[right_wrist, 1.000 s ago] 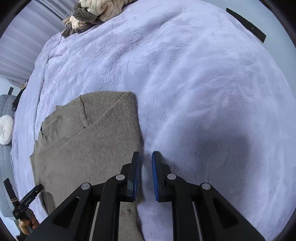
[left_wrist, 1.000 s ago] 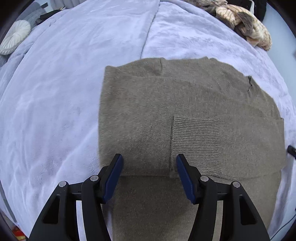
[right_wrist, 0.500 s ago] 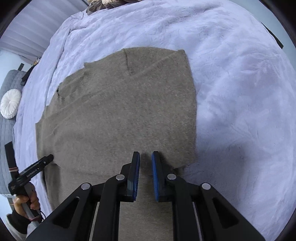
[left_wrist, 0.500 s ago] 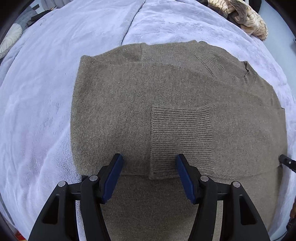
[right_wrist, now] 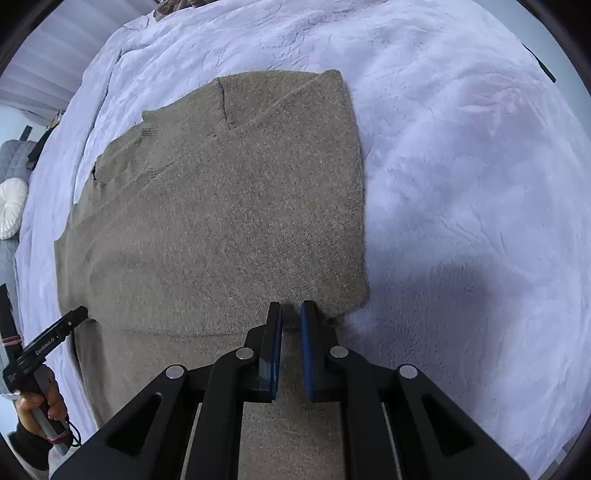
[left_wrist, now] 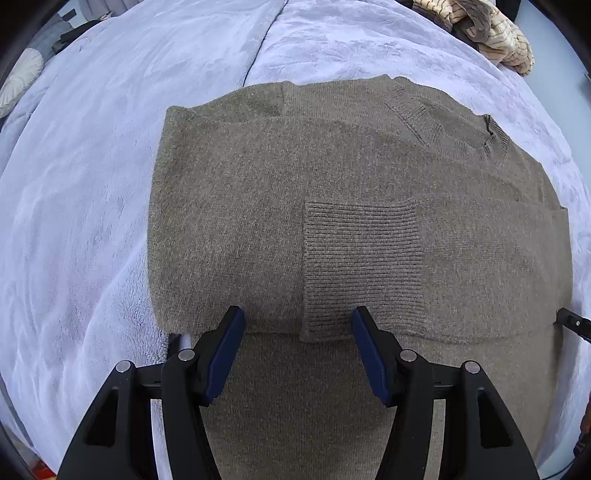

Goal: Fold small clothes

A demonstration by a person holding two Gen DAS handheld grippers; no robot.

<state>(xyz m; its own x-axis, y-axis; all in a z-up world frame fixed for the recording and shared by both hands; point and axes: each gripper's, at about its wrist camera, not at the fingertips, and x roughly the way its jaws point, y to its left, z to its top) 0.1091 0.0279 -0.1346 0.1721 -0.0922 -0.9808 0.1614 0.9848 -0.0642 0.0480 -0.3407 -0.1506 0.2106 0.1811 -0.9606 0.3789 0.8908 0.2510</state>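
A taupe knit sweater [left_wrist: 258, 206] is lying flat on a lavender fleece blanket [left_wrist: 92, 184], its sleeves folded across the body, with one ribbed cuff [left_wrist: 362, 262] sitting near the middle. The left gripper [left_wrist: 297, 354] is pointing down over the sweater's lower part at six o'clock, its blue pads standing apart with nothing clamped between them. The right gripper [right_wrist: 291, 350] is hovering over the sweater's lower right corner, its pads drawn nearly together, gripping nothing visible. At one o'clock in the left view, a pile of cream and brown knitwear [left_wrist: 487, 33] is resting.
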